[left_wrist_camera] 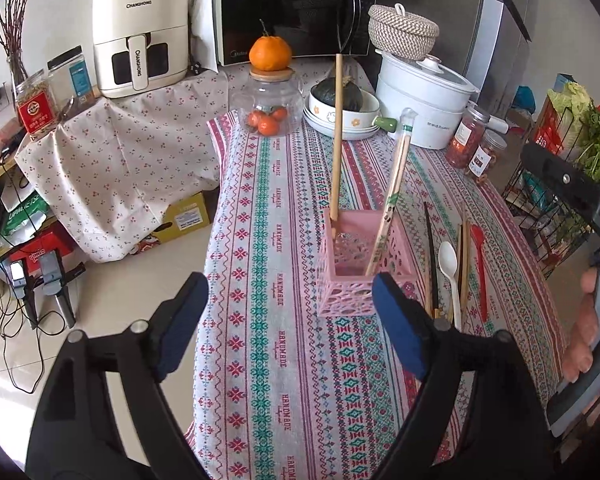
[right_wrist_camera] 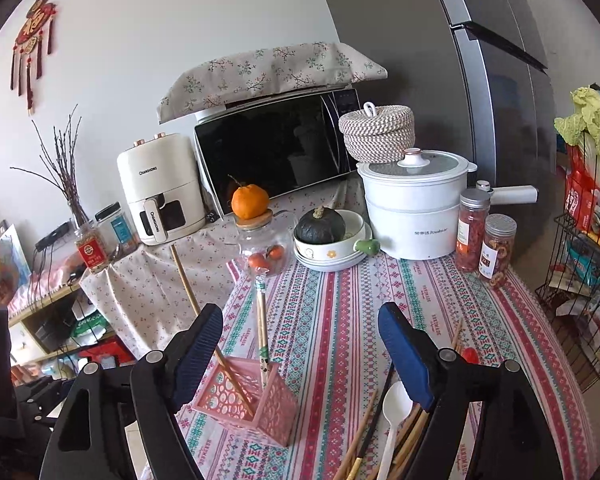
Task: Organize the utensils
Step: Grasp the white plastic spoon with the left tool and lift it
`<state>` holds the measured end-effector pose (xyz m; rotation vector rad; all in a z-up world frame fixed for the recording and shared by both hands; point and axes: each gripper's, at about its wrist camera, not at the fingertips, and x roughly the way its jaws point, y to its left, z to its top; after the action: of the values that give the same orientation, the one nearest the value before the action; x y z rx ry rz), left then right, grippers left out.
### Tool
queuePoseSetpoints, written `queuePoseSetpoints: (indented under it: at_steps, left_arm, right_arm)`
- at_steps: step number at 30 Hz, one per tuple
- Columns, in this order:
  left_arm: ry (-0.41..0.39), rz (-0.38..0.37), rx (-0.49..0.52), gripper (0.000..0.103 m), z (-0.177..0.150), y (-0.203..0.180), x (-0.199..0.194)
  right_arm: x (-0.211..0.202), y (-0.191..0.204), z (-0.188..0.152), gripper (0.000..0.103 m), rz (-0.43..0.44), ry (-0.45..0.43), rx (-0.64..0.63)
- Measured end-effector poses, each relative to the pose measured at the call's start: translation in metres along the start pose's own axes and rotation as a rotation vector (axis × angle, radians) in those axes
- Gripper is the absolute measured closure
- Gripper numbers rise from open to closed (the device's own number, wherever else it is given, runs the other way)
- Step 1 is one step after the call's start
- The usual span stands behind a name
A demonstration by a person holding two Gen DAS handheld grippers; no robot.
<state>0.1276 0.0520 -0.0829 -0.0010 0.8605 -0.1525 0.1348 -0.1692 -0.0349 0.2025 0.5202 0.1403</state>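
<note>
A pink lattice basket [left_wrist_camera: 364,256] [right_wrist_camera: 248,400] stands on the patterned tablecloth [left_wrist_camera: 284,208]. A plain bamboo chopstick [left_wrist_camera: 336,136] [right_wrist_camera: 184,280] and a wrapped pair of chopsticks [left_wrist_camera: 396,188] [right_wrist_camera: 262,320] lean in it. Right of the basket lie a black chopstick [left_wrist_camera: 430,248], a white spoon [left_wrist_camera: 449,268] [right_wrist_camera: 394,408], wooden chopsticks [left_wrist_camera: 465,264] [right_wrist_camera: 360,432] and a red spoon [left_wrist_camera: 479,264] [right_wrist_camera: 470,354]. My left gripper [left_wrist_camera: 288,284] is open just in front of the basket, holding nothing. My right gripper [right_wrist_camera: 300,314] is open above the basket and the loose utensils, also holding nothing.
At the back of the table stand a glass jar of oranges [left_wrist_camera: 270,108], a bowl with a dark squash [left_wrist_camera: 340,108], a white pot [left_wrist_camera: 424,104] and spice jars [right_wrist_camera: 486,240]. A wire rack [right_wrist_camera: 580,300] stands to the right. The table's left edge drops to the floor [left_wrist_camera: 140,280].
</note>
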Motion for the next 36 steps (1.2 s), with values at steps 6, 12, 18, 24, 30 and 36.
queuePoseSetpoints:
  at_steps: [6, 12, 18, 24, 30, 36]
  left_arm:
    - [0.052, -0.051, 0.052, 0.013, -0.009, -0.03, 0.003]
    - [0.101, -0.086, 0.136, 0.013, -0.017, -0.067, 0.007]
    - [0.171, -0.137, 0.197, 0.013, -0.023, -0.111, 0.017]
    - [0.251, -0.183, 0.189, 0.017, -0.015, -0.151, 0.038]
    - [0.318, -0.143, 0.162, 0.036, 0.002, -0.18, 0.083]
    - [0.376, -0.095, 0.116, 0.051, 0.016, -0.196, 0.132]
  right_arm:
    - [-0.016, -0.046, -0.005, 0.014, -0.027, 0.098, 0.043]
    - [-0.019, -0.081, -0.014, 0.01, -0.082, 0.207, 0.032]
    - [-0.013, -0.12, -0.031, 0.01, -0.14, 0.363, 0.059]
    - [-0.001, -0.166, -0.046, 0.01, -0.222, 0.516, 0.141]
    - [0.008, -0.204, -0.053, 0.01, -0.265, 0.579, 0.2]
    - [0.017, -0.223, -0.053, 0.01, -0.3, 0.599, 0.178]
